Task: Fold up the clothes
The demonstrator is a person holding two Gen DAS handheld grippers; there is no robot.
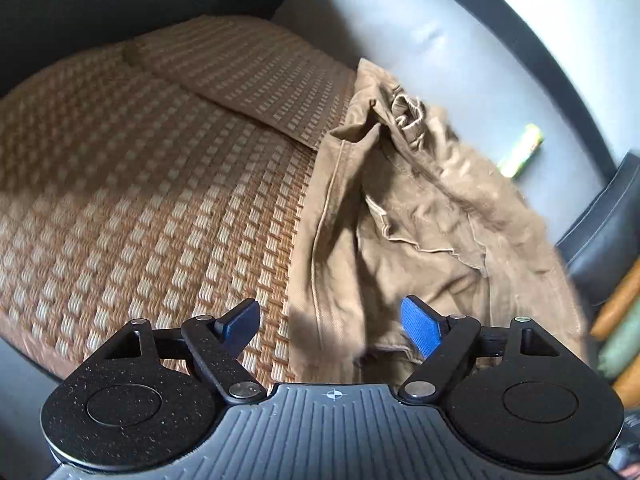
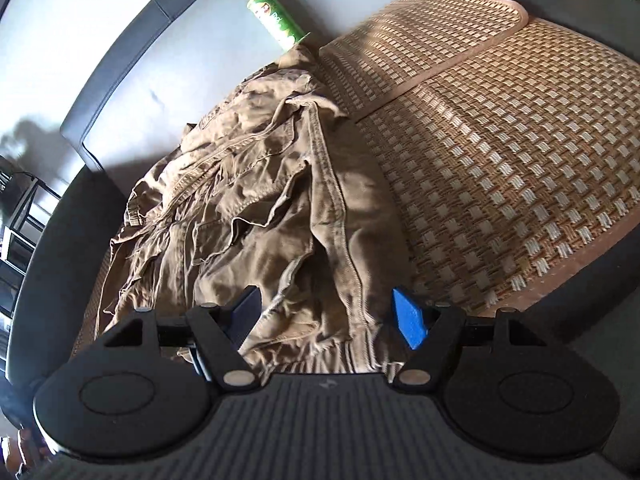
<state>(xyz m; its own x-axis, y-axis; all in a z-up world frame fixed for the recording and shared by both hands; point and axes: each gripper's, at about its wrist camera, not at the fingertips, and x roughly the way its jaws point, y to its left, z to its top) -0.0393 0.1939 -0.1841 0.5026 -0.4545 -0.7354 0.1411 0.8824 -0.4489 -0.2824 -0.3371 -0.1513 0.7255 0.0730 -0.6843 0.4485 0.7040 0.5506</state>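
One tan garment [image 2: 256, 208] lies bunched and creased on the woven mat [image 2: 500, 168], at the mat's edge nearest the grey sofa back [image 1: 400, 32]; seams, a flap and a ribbed hem show, but whether it is trousers or a jacket I cannot tell. Both grippers hover low over its near hem, the left gripper [image 1: 332, 320] and the right gripper [image 2: 326, 316] alike with fingers spread wide and holding nothing. The heap is not folded as it lies, so a good fold likely calls for pinching two well-spaced points on one seam or hem and drawing the cloth flat (a bite into the middle of the pile would gather several layers). The open room is the bare mat beside the heap. Behind it stands a green can [image 2: 278, 20], just touching the cloth's far tip, which a hard pull might topple.
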